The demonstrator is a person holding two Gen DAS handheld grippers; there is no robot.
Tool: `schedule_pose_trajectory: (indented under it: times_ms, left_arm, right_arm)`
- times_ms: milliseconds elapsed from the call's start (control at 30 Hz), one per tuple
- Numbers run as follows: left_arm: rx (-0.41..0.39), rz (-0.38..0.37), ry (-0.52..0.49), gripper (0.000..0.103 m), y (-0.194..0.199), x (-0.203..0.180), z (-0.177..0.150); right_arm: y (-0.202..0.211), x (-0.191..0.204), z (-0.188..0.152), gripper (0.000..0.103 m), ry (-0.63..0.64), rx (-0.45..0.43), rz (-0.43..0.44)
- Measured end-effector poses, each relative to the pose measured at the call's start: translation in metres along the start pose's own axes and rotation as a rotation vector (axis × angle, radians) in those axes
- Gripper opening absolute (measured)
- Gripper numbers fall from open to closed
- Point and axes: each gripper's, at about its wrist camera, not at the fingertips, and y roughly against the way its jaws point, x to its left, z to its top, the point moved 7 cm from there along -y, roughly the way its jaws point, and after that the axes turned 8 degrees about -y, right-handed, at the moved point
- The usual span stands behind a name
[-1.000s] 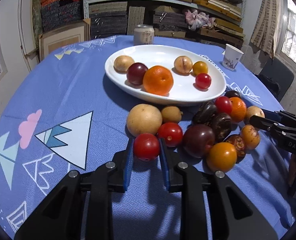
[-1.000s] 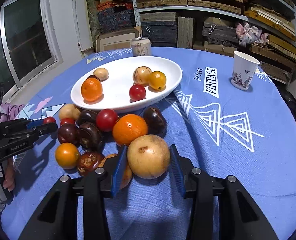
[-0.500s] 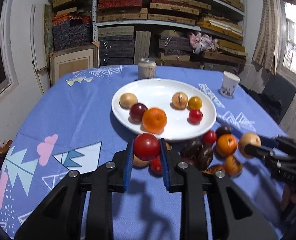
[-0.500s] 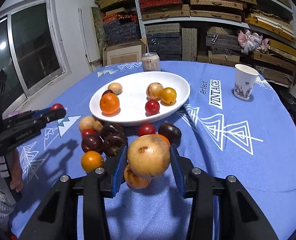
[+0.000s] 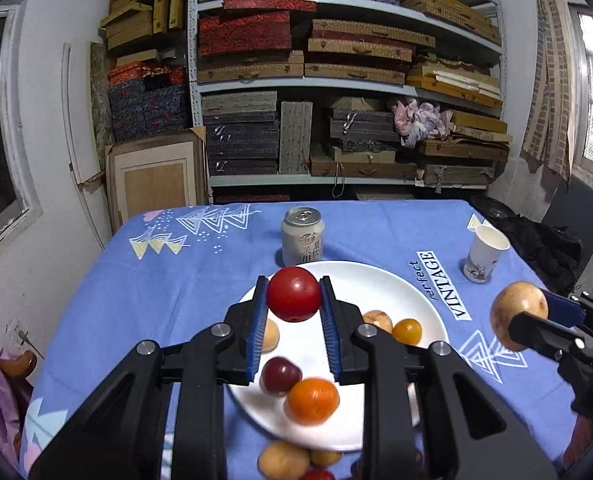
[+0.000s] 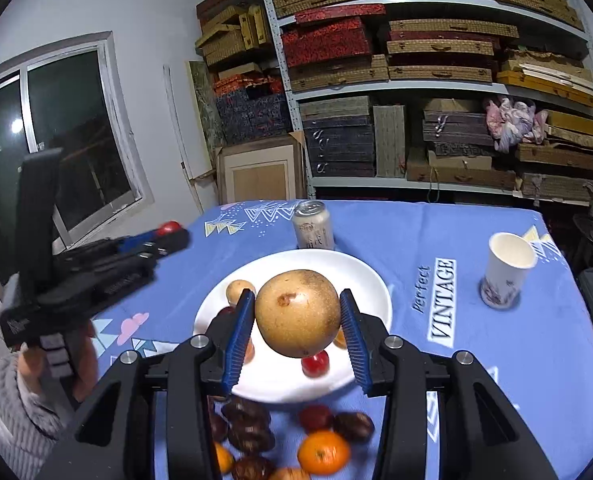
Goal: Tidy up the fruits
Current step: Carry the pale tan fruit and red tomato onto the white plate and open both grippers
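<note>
My left gripper point(image 5: 293, 300) is shut on a small red fruit point(image 5: 293, 299) and holds it in the air above the white plate point(image 5: 380, 286). My right gripper point(image 6: 297, 314) is shut on a large tan pear point(image 6: 297, 312), also raised over the plate point(image 6: 362, 276). The left view shows the right gripper point(image 5: 536, 320) with its pear point(image 5: 514, 314) at the right edge. The right view shows the left gripper point(image 6: 168, 234) at the left, red fruit point(image 6: 169, 227) at its tip. On the plate lie an orange point(image 5: 313, 400), a dark plum point(image 5: 280, 376) and small yellow fruits.
Loose fruits lie on the blue cloth in front of the plate, among them an orange point(image 6: 323, 452) and dark ones point(image 6: 248, 424). A drink can point(image 5: 303, 235) stands behind the plate, a paper cup point(image 5: 485, 253) at the right. Shelves of boxes fill the back wall.
Both grippers have lifted their fruits off the cloth and carried them up and forward over the plate. The pile of loose fruit has dropped to the bottom of both views.
</note>
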Motion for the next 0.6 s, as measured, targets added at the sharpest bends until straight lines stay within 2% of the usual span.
schedule_pose_trajectory:
  times_ms: [100, 300, 600]
  left_arm:
    - [0.048, -0.005, 0.001, 0.025, -0.043, -0.003, 0.000]
    - [0.111, -0.027, 0.023, 0.025, -0.103, -0.005, -0.016]
    - [0.157, -0.024, 0.033, 0.025, -0.132, 0.002, -0.028]
  right_arm:
    - [-0.028, 0.004, -0.008, 0.044, 0.027, 0.049, 0.014]
    - [-0.074, 0.002, -0.035, 0.044, 0.071, 0.170, -0.007]
    - [-0.109, 0.014, -0.058, 0.044, 0.118, 0.243, -0.013]
